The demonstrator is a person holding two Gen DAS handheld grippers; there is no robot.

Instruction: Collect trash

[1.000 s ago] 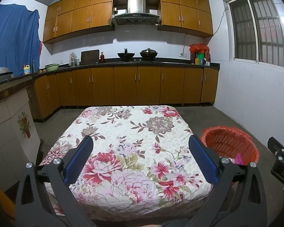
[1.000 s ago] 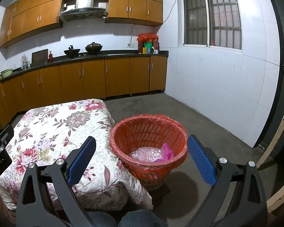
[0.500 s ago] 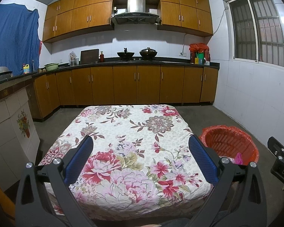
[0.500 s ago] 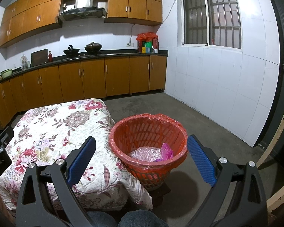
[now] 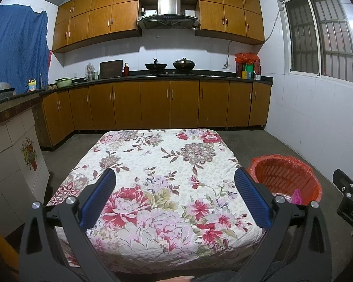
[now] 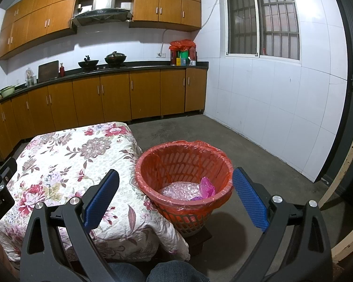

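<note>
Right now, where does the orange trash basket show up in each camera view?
Left wrist: orange trash basket at lower right, beyond the left claw, beside the floral table.
Right wrist: the basket sits centre, between the right claw's fingers.
Shared landmark: the two woks on the counter.

A floral cloth (image 5: 162, 188) covers the table, and the lined red basket (image 6: 184, 176) stands on the concrete floor (image 6: 258, 164) beside it.

Basket (image 6: 183, 164) on floor right of table (image 5: 157, 164); trash (image 6: 188, 189) inside; counter (image 5: 153, 76) behind.
</note>
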